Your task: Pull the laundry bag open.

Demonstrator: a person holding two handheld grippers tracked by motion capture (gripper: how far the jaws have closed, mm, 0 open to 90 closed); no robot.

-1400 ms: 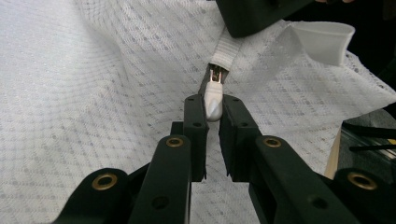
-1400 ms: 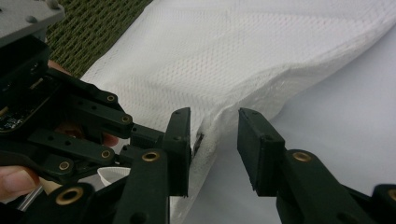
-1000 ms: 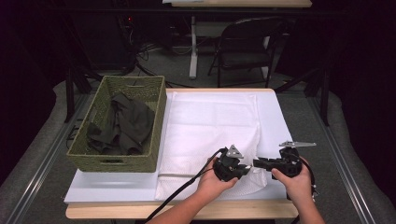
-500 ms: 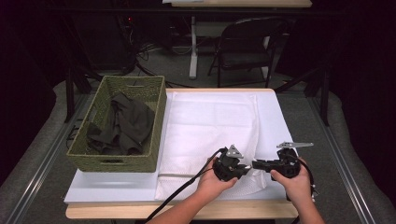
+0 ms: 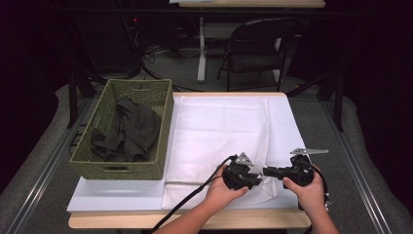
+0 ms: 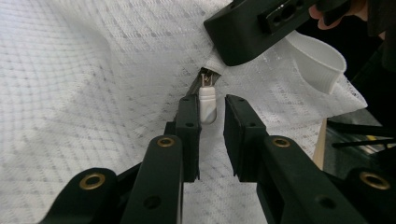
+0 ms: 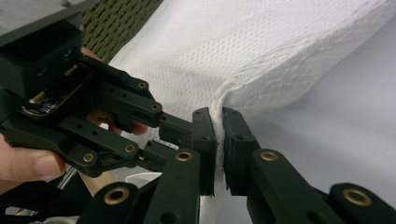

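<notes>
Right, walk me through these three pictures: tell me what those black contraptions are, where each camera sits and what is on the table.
No robot here: a person at a table holds a hand tool in each hand, each ending in a two-jaw claw. The wide picture is taken from above the person's side of the table. It shows the left claw and right claw meeting near the front edge, over a white mesh bag spread flat. To the left stands a green woven basket with dark clothes inside.

The other two pictures come from cameras riding on the claws, looking along their black jaws. In the left claw's picture, the jaws stand on either side of the bag's white zipper tab, with a gap on one side; they have just been opening slightly. In the right claw's picture, the jaws have just closed and pinch a fold of the bag's edge.
</notes>
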